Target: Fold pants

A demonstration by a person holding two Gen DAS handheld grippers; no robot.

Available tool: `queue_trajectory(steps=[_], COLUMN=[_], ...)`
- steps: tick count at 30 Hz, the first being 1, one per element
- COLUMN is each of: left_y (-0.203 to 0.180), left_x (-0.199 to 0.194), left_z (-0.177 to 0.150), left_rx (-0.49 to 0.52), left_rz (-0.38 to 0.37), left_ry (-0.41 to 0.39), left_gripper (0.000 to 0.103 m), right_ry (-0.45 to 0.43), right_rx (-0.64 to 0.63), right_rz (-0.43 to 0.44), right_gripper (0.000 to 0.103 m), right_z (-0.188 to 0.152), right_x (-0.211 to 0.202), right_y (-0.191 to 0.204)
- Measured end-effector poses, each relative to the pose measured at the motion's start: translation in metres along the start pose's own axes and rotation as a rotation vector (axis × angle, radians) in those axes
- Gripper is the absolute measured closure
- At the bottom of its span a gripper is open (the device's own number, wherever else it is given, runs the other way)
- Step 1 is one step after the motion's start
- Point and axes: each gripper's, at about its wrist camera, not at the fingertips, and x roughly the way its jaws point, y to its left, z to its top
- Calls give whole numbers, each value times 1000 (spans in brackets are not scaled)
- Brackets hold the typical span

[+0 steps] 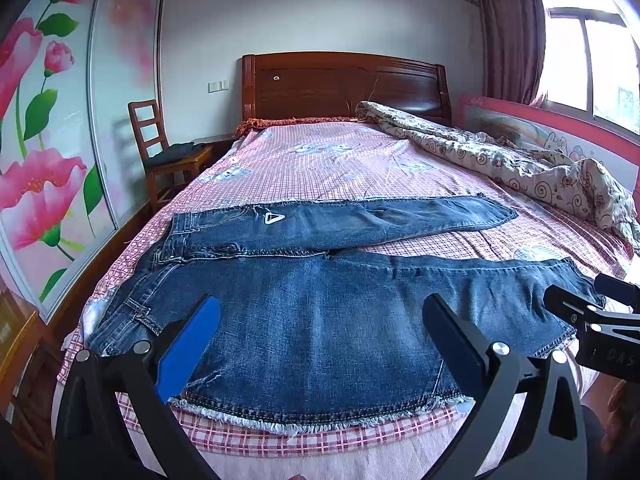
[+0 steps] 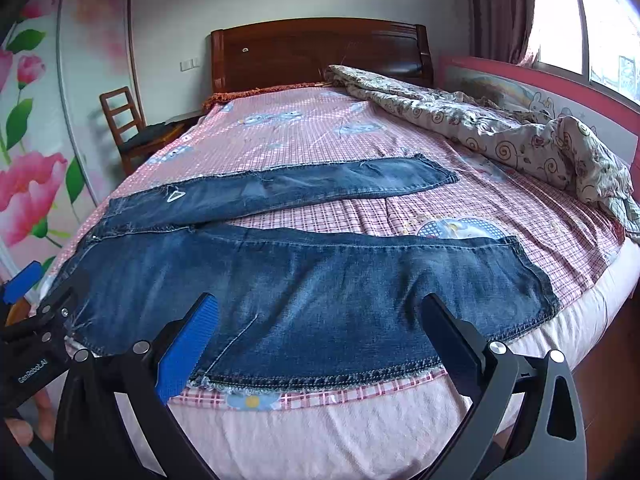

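Note:
Blue jeans (image 1: 304, 276) lie flat on the pink checked bed sheet (image 1: 320, 160), waist to the left and both legs running right, spread apart in a narrow V. The far leg (image 1: 360, 220) carries a small white triangle mark. My left gripper (image 1: 322, 308) hovers open over the near leg by its frayed front edge, holding nothing. My right gripper (image 2: 320, 304) is also open and empty over the same near leg (image 2: 320, 264), further toward the hem. Each gripper shows at the edge of the other's view: the right gripper (image 1: 592, 304) and the left gripper (image 2: 28, 292).
A crumpled patterned quilt (image 1: 520, 160) is piled along the bed's right side. The wooden headboard (image 1: 344, 84) stands at the far end. A wooden chair (image 1: 160, 148) and a flowered wardrobe (image 1: 40, 140) are to the left. A hand (image 2: 36, 420) grips the left tool.

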Motion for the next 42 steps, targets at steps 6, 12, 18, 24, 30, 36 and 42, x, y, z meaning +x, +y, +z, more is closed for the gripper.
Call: queue_trajectory(steps=[6, 12, 18, 24, 30, 36, 42], left_y=[-1, 0, 11, 55, 149, 251, 284], left_x=[1, 4, 11, 41, 117, 202, 288], left_z=[1, -3, -1, 28, 74, 120, 123], left_rx=[0, 8, -1, -38, -141, -284, -204], left_rz=[1, 12, 28, -67, -215, -346, -335], left_ry=[5, 26, 51, 110, 239, 267, 362], left_gripper=[2, 2, 2, 2, 2, 2, 20], right_ry=[3, 14, 34, 70, 122, 165, 206], right_rx=[1, 5, 16, 22, 51, 40, 15], right_rz=[0, 1, 9, 49, 148, 210, 226], right_gripper=[3, 3, 3, 3, 3, 3, 3], right_z=[-1, -3, -1, 7, 17, 25, 37], right_x=[1, 5, 11, 21, 42, 60, 75], right_y=[1, 0, -3, -7, -3, 8, 21])
